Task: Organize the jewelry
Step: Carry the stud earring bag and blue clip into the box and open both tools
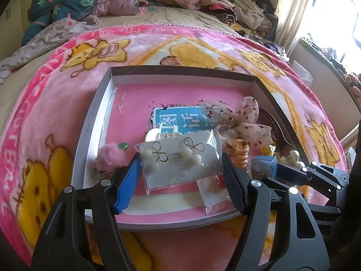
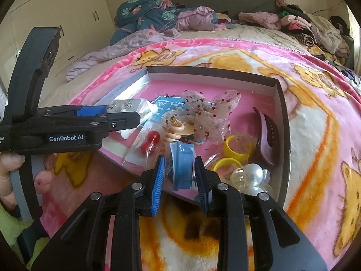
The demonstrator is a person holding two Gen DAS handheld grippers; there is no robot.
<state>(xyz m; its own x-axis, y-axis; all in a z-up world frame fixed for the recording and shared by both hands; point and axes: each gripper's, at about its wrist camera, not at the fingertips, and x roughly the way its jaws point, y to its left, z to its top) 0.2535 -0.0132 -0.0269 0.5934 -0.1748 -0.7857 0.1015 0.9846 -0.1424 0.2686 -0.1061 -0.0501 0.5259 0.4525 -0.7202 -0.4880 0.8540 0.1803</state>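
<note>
A shallow grey box (image 1: 90, 135) lined in pink lies on the bed with jewelry and hair pieces inside. My left gripper (image 1: 180, 164) is shut on a white earring card (image 1: 178, 160) in a clear sleeve, pads pressing its two side edges above the box's near part. The card carries two gold bow earrings with pearls. In the right wrist view, my right gripper (image 2: 180, 164) is shut on a small blue packet (image 2: 182, 164) over the box's near rim (image 2: 282, 117). The left gripper (image 2: 126, 113) shows there from the side with the earring card (image 2: 126, 105). The right gripper (image 1: 279, 169) appears at the right of the left wrist view.
In the box lie a sheer bow clip (image 2: 209, 115), red ball earrings in a sleeve (image 2: 151, 142), a coil tie (image 2: 176, 133), yellow rings (image 2: 239, 149), a pearl clip (image 2: 250, 176), a purple claw clip (image 2: 268, 133) and a pink pompom (image 1: 110, 158). Clothes are piled at the bed's far end (image 1: 90, 4).
</note>
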